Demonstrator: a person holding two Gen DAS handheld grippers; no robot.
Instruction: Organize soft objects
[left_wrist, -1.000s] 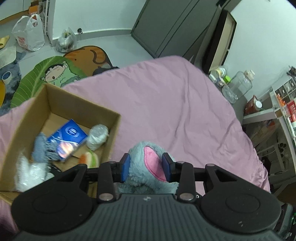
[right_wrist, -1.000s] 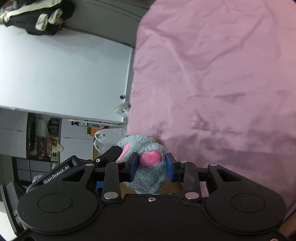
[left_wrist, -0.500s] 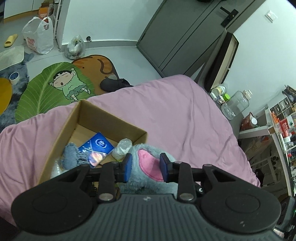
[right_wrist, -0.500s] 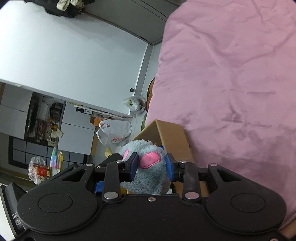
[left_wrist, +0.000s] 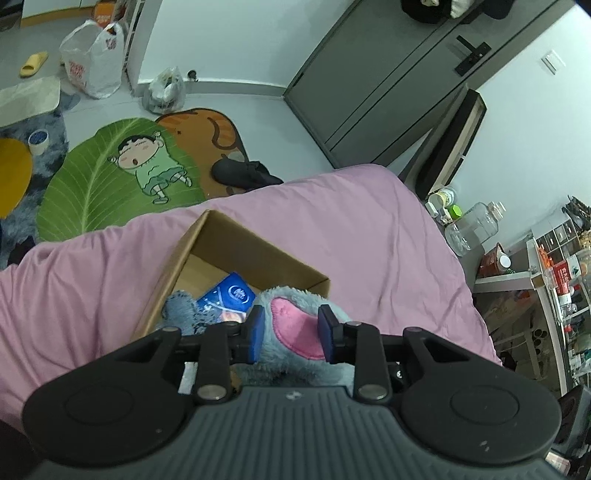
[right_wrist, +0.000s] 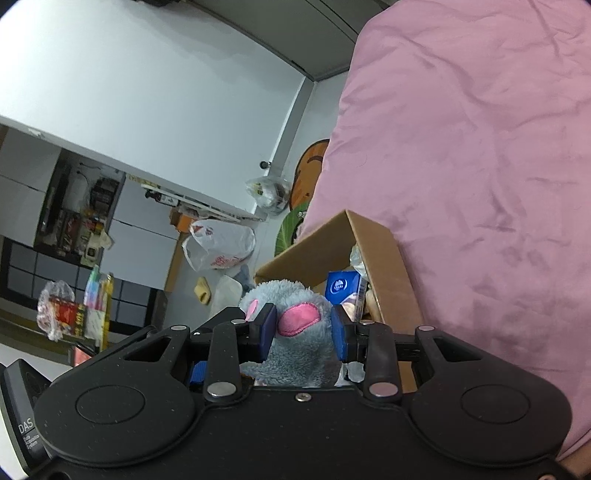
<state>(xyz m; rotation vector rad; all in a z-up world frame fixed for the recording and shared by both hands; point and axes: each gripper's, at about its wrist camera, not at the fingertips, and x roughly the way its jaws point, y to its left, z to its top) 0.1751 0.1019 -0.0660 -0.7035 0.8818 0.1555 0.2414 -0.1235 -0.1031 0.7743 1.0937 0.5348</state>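
Both grippers are clamped on the same fluffy grey-blue plush toy with pink ear patches. The left hand-held gripper has its blue pads pressed into one ear; its jaws have just been closing a little further with the plush between them. The right hand-held gripper is squeezed on the other ear.

The toy hangs at the near right corner of the open brown cardboard box, which sits on the bed under a pink sheet. In the box: a blue printed packet and a small grey-blue fuzzy item. Anything deeper is hidden behind the gripper body, so I can't tell how much free floor is left.

Step in hand, as I read it: carry the plush over the box and drop it in.
- Move both hands together, so the ears aren't pulled apart.
- Clear the near wall before lowering; the body hangs below view.
- Aim for the open far side, off the packet.
- Release both at once, low.
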